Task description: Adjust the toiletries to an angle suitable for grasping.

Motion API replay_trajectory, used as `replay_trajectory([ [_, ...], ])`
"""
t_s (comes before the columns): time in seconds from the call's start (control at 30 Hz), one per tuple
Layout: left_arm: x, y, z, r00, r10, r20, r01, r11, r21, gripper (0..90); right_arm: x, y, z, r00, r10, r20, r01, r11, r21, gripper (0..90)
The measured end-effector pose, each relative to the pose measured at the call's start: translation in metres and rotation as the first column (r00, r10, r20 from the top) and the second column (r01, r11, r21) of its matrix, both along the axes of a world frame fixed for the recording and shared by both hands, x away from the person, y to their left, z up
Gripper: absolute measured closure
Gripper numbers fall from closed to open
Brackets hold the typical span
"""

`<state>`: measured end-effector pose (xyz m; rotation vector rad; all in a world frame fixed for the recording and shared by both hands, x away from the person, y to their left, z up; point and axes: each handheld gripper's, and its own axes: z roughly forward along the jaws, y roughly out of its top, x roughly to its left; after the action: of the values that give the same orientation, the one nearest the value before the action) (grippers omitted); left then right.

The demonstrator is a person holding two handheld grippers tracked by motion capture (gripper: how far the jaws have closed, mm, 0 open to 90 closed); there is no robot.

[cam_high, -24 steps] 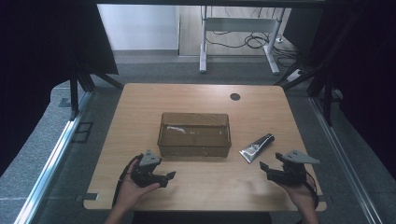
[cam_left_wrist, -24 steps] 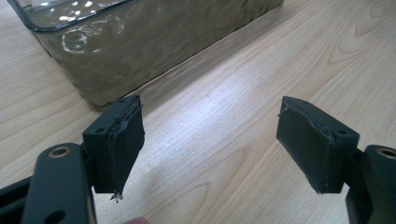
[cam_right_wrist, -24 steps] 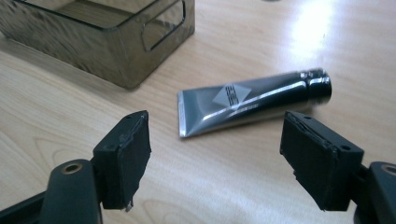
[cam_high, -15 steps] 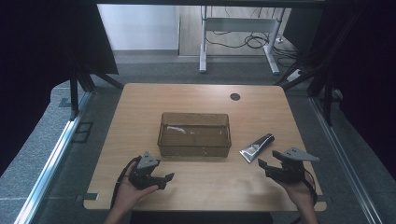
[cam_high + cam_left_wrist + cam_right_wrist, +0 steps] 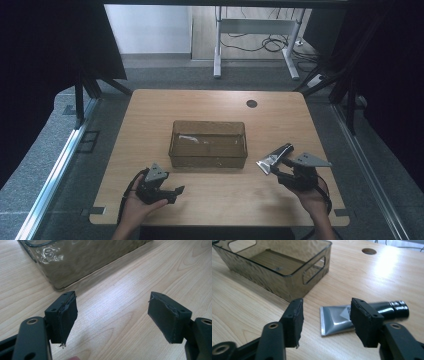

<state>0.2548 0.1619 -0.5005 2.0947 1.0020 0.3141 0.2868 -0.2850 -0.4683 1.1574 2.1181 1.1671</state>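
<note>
A silver tube with a black cap (image 5: pixel 275 156) lies flat on the wooden table (image 5: pixel 150 120), right of a clear brownish plastic bin (image 5: pixel 207 144). My right gripper (image 5: pixel 278 168) hovers just short of the tube's flat crimped end, jaws open. In the right gripper view the tube (image 5: pixel 337 317) lies on the wood beyond the right gripper (image 5: pixel 327 315), untouched by either pad, with the bin (image 5: pixel 279 267) to its left. My left gripper (image 5: pixel 176 192) rests low near the front edge, open and holding nothing. The left gripper (image 5: pixel 112 312) faces bare wood below the bin's near wall (image 5: pixel 82 262).
A round cable hole (image 5: pixel 251 103) sits at the table's far right. The bin's short wall has a handle cut-out (image 5: pixel 314 268). Beyond the table stands a metal desk frame (image 5: pixel 255 30) with cables on the floor. Dark curtains flank both sides.
My right gripper has crept forward and left toward the tube's flat end. The left gripper has hardly moved. The tube and the bin lie where they were.
</note>
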Motion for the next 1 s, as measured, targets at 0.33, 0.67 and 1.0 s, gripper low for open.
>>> replay_trajectory([
  [0.33,0.0,0.0,-0.001,1.0,0.001,-0.008,-0.001,1.0,0.0,24.0,0.01,0.02,0.007,0.9991,0.041,0.012,-0.041,0.999,0.019,63.5],
  [0.67,-0.002,0.003,0.001,0.9999,-0.001,-0.012,0.001,1.0,0.001,24.0,0.026,0.036,0.006,0.9964,0.085,-0.01,-0.085,0.996,-0.012,78.7],
  [1.0,-0.002,0.005,0.002,0.9999,-0.008,-0.012,0.008,1.0,-0.004,24.1,0.055,0.062,0.008,0.9929,0.108,-0.049,-0.112,0.989,-0.092,87.2],
])
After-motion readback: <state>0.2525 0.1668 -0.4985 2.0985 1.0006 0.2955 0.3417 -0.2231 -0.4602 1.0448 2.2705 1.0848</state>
